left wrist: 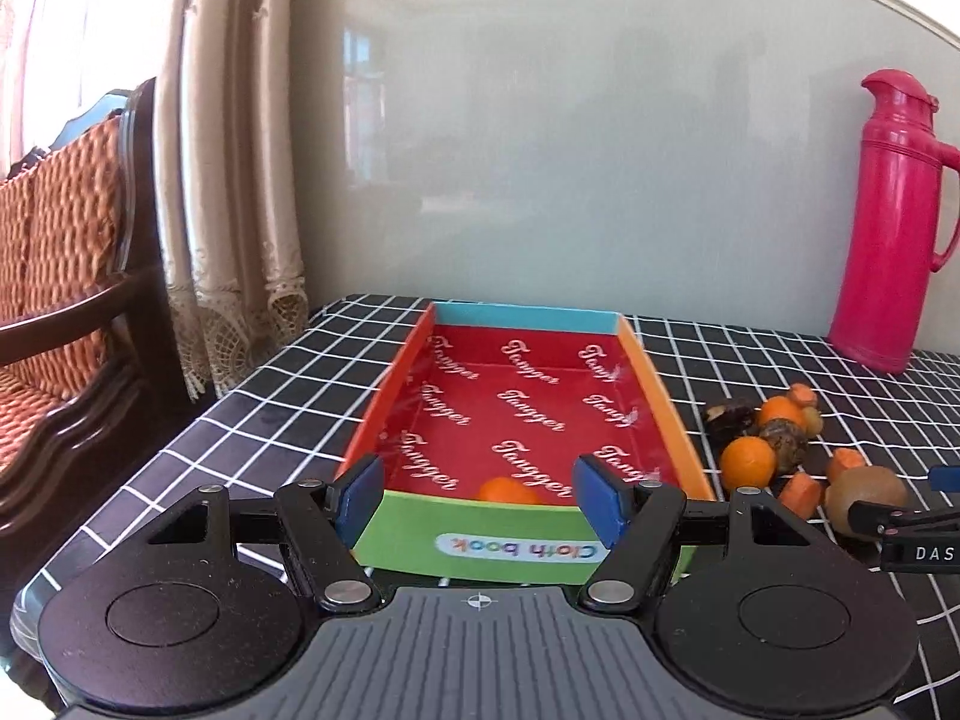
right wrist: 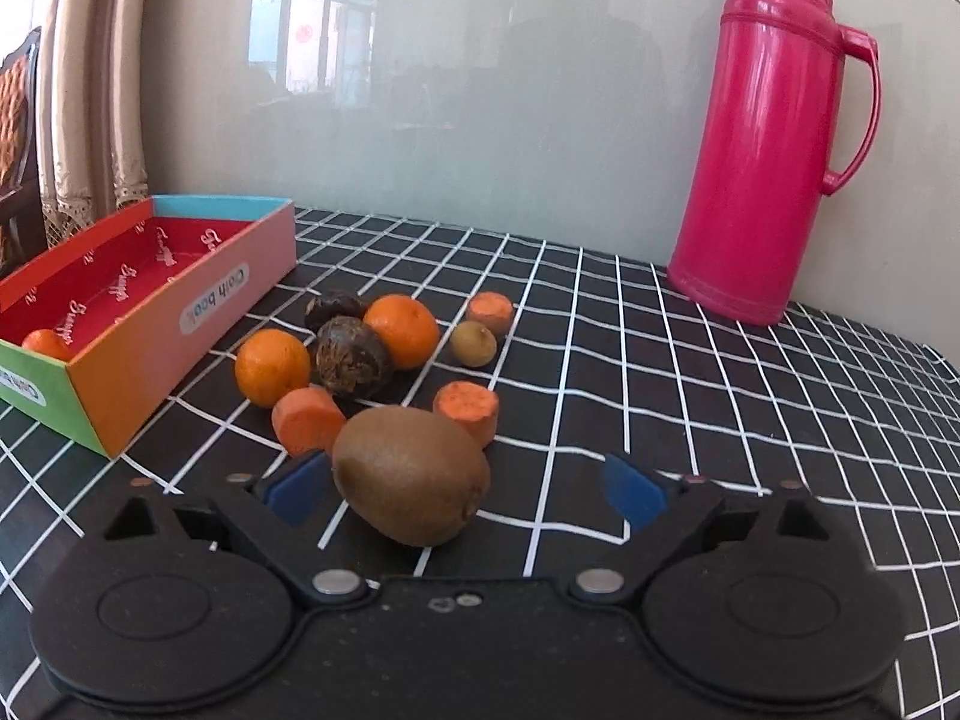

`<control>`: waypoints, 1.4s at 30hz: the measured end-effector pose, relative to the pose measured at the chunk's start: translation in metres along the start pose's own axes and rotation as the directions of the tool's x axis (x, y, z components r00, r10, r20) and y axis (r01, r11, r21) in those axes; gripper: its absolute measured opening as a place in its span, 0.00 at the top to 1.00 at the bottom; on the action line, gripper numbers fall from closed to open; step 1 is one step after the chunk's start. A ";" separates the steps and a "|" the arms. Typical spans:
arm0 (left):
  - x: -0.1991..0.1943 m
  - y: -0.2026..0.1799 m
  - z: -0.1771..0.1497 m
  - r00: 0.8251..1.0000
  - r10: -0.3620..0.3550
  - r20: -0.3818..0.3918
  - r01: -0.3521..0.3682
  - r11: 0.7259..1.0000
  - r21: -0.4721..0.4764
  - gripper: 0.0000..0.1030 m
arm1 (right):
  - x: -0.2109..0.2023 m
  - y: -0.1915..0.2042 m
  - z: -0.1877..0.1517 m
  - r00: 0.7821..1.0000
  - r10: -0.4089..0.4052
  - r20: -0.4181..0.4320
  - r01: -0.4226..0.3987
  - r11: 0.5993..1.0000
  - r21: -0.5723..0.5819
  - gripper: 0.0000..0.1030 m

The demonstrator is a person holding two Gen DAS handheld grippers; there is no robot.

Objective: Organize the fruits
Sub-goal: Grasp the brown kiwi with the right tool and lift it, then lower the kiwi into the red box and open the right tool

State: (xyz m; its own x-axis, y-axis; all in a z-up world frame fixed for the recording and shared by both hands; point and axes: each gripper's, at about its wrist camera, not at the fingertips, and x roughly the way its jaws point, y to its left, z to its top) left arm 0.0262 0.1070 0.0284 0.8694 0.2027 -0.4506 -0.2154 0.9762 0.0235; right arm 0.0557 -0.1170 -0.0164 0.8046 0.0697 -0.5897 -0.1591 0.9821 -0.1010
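Kiwi [right wrist: 411,474] lies between the right gripper [right wrist: 465,489] blue pads — ungripped.

Both views sit low over the checked tablecloth [left wrist: 240,420], facing the wall. The left wrist view looks close along the box [left wrist: 480,546] — the right wrist view, further right, shares it, the fruit pile and the pink flask [right wrist: 762,138].

Left tool [left wrist: 478,495] open, blue pads either side of the box's [left wrist: 420,543] near green wall, not pressing it. One orange [left wrist: 507,490] inside, just beyond that wall. To the right on the checked bench [left wrist: 198,468]: oranges [left wrist: 747,463], carrot pieces [left wrist: 801,491], dark fruits [left wrist: 783,441], a kiwi [left wrist: 864,489] nearest the right tool [left wrist: 918,525]. Far right, a pink flask [left wrist: 888,222].
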 end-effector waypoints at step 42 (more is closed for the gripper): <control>-0.005 0.083 -0.021 0.994 0.109 -0.030 -0.110 0.994 -0.025 0.33 | -0.026 0.106 0.047 0.952 0.237 0.193 -0.225 0.971 -0.079 0.44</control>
State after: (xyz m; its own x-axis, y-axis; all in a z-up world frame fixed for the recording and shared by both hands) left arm -0.0054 0.1849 0.0142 0.8272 0.3053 -0.4718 -0.3204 0.9460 0.0504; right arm 0.0450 -0.0059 0.0261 0.8390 0.3326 -0.4307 -0.3808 0.9242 -0.0281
